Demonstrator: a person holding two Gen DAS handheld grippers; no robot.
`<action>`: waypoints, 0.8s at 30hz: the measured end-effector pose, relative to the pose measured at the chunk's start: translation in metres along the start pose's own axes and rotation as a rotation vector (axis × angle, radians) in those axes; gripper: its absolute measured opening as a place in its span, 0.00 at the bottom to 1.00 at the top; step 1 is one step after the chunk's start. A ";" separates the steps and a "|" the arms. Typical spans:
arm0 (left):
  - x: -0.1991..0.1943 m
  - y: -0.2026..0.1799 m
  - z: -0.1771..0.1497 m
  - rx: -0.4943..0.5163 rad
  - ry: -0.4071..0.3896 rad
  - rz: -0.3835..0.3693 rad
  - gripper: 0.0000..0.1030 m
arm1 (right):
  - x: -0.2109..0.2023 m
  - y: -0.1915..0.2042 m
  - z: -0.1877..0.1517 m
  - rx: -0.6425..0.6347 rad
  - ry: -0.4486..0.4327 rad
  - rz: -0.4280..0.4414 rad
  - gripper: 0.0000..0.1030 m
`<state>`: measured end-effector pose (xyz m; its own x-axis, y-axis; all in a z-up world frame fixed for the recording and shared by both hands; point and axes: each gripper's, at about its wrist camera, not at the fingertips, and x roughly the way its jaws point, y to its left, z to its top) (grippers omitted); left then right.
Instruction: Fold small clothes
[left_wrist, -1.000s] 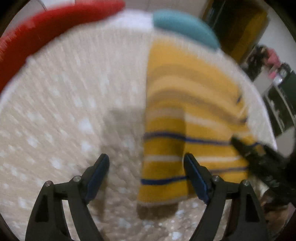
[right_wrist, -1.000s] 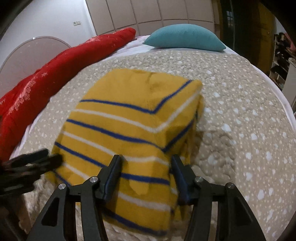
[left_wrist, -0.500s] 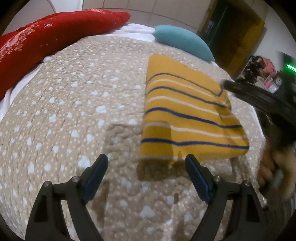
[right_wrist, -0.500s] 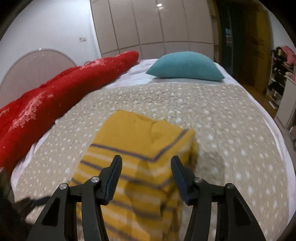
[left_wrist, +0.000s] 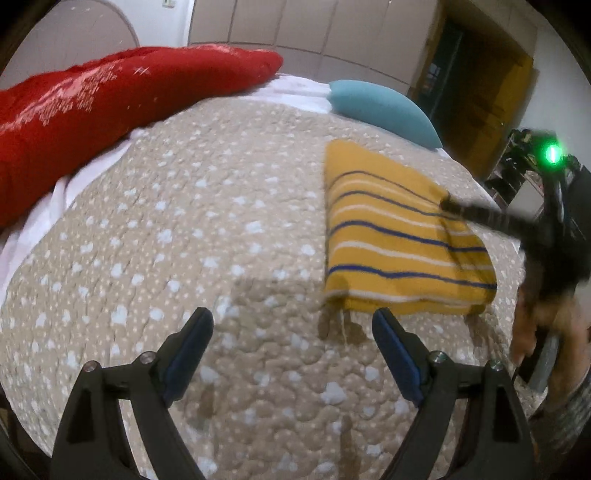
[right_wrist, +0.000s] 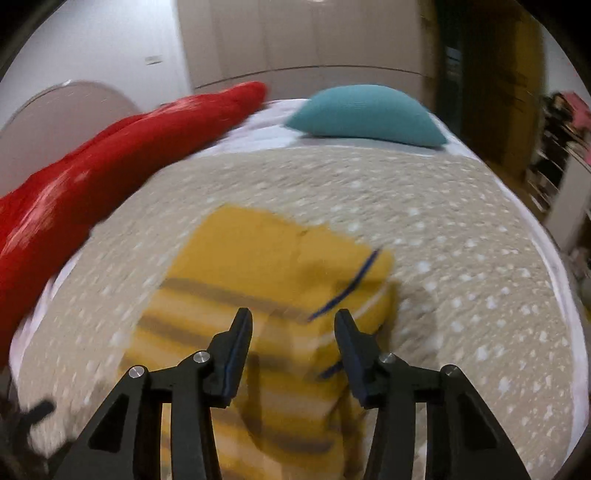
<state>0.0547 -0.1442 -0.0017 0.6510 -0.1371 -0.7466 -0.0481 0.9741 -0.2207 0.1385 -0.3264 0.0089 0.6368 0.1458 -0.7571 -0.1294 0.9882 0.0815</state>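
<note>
Folding looks close to finished from where I sit: the yellow striped garment (left_wrist: 402, 243) lies as a thick, layered rectangle on the bed (left_wrist: 184, 229), well short of the teal pillow (left_wrist: 384, 110) and apart from the red blanket (left_wrist: 110, 96) along the far side. My left gripper (left_wrist: 291, 339) is spread wide with nothing between its fingers, hanging over bare quilt just beside the garment's near edge. My right gripper (right_wrist: 293, 334) is also spread and empty, poised above the near corner of the bundle; the right view is blurred, so I cannot tell whether it touches the cloth. I judge the next move is either a last press to flatten the raised corner, or pulling both grippers clear without snagging the top layer.
</note>
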 end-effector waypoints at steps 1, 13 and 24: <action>-0.002 0.001 -0.002 0.002 0.001 0.002 0.85 | 0.008 0.002 -0.012 -0.020 0.034 -0.013 0.50; -0.017 0.005 -0.015 0.019 -0.027 0.016 0.85 | 0.015 0.061 0.034 -0.096 -0.014 0.009 0.59; -0.026 0.022 -0.018 -0.002 -0.045 0.030 0.85 | 0.122 0.052 0.082 0.005 0.156 -0.072 0.72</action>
<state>0.0226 -0.1221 0.0014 0.6827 -0.0993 -0.7239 -0.0697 0.9773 -0.1998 0.2724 -0.2532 -0.0261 0.5186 0.0661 -0.8525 -0.0834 0.9962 0.0264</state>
